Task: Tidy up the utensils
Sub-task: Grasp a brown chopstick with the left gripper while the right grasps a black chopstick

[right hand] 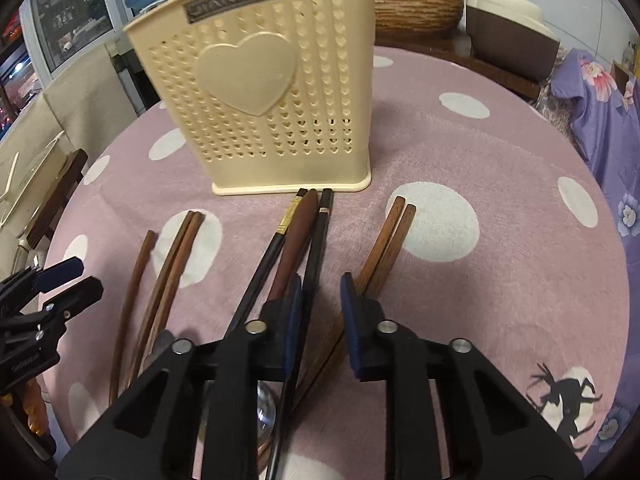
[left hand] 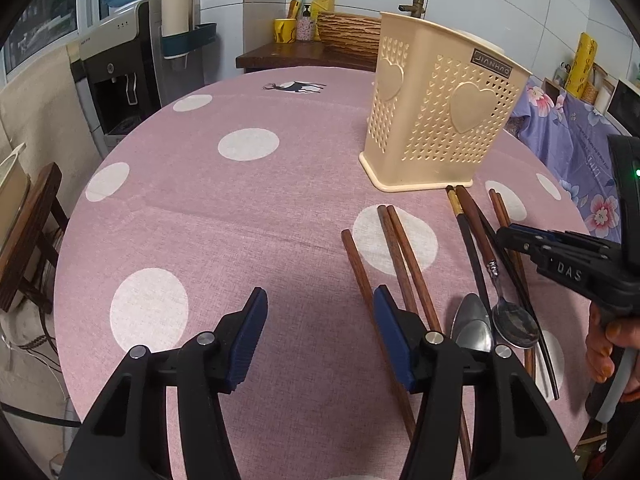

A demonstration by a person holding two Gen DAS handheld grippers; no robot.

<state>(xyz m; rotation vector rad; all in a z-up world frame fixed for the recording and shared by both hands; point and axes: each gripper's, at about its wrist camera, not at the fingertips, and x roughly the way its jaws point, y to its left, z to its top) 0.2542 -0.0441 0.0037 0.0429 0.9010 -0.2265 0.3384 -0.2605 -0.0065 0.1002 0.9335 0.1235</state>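
Seven chopsticks lying loose, five brown (right hand: 188, 248) and two black, plus two spoons (left hand: 516, 326); one cream holder (right hand: 256, 120) standing just ahead of both tongs. Pick-up step in hand: right tongs (right hand: 321, 278) narrowly open around a black chopstick (right hand: 320, 240), not yet pinching; left tongs (left hand: 320, 290) half open, empty. Next: close fully, lift, drop upright into holder.

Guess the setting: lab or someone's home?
Likely a home dining or kitchen area: round table under a polka-dot tablecloth, water dispenser with its bottle, and soap bottles by a basin tap.
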